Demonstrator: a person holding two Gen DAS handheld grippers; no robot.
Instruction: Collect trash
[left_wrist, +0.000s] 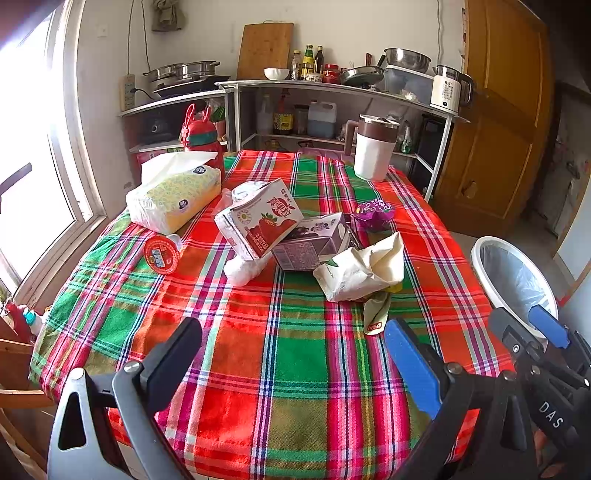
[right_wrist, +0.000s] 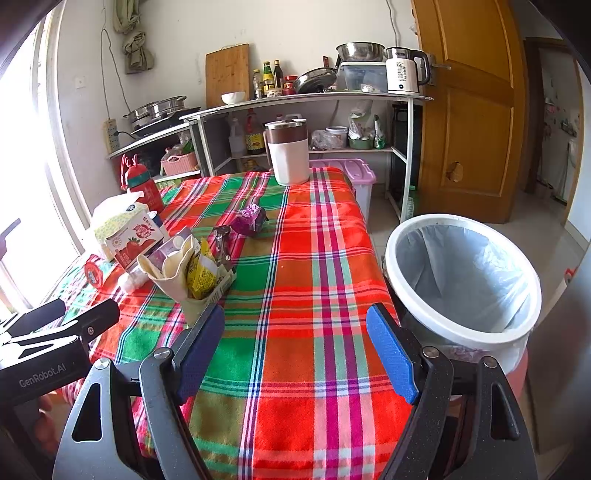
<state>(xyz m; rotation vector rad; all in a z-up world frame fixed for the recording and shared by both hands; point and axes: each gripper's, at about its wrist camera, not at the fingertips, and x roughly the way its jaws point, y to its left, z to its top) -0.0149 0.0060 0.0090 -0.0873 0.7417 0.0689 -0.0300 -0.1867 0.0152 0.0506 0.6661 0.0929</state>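
Both the left gripper (left_wrist: 291, 365) and right gripper (right_wrist: 295, 347) are hovering spread and empty over the table (left_wrist: 295, 369), seemingly starting out, needing to reach for the crumpled wrapper (left_wrist: 360, 269) near the bin (right_wrist: 461, 277).

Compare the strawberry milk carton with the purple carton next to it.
The strawberry milk carton is red and white and sits tilted, propped up; the purple carton is purple-grey and lies flat on the tablecloth. The strawberry carton looks bigger and sits partly on top. Both are drink cartons that touch in the trash pile.
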